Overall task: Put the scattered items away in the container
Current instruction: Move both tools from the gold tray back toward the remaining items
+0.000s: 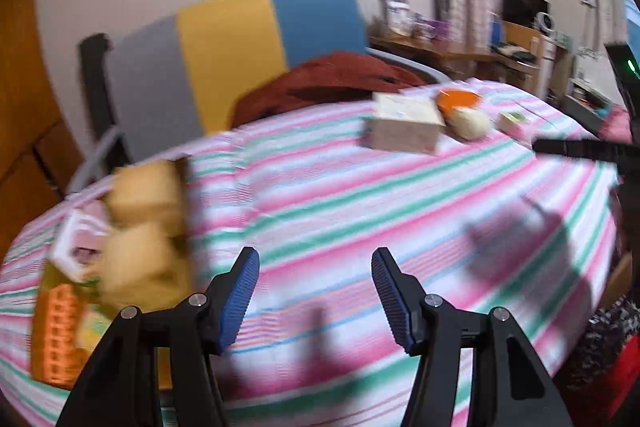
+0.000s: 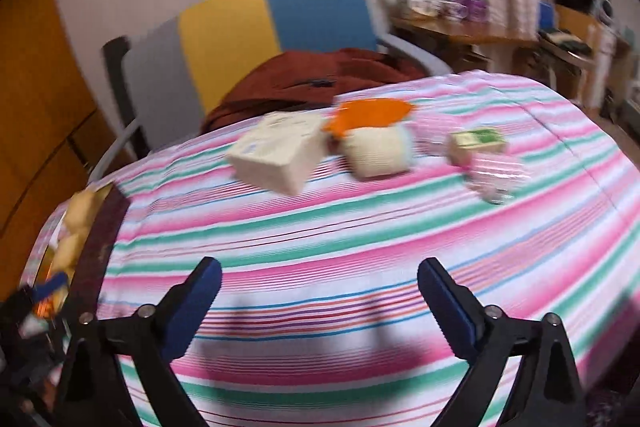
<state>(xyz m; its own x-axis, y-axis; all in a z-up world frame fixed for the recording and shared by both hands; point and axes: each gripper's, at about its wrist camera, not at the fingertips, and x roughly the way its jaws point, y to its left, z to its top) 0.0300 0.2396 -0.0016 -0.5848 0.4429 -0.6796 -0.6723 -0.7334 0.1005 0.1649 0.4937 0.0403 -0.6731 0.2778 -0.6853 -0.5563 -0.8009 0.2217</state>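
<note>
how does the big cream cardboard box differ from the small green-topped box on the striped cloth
The big cream cardboard box is much larger and plain pale; the small green-topped box is little, with a green printed top. The big one lies left of the orange bowl, the small one right. Both sit loose on the striped cloth.

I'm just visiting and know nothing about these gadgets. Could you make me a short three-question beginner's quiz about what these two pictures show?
1. True or false: the left gripper holds something between its blue-padded fingers.
2. Which lies nearest the pale cardboard box on the pink-and-green striped cloth? A) the orange dish B) the small green-topped box C) the brown container of yellow items
3. Fill in: behind the table stands a chair whose back is grey, ______ and blue.

Key
1. False: both it and the right gripper are open and empty.
2. A; it sits just behind the box, beside a cream roll.
3. Yellow.
</note>
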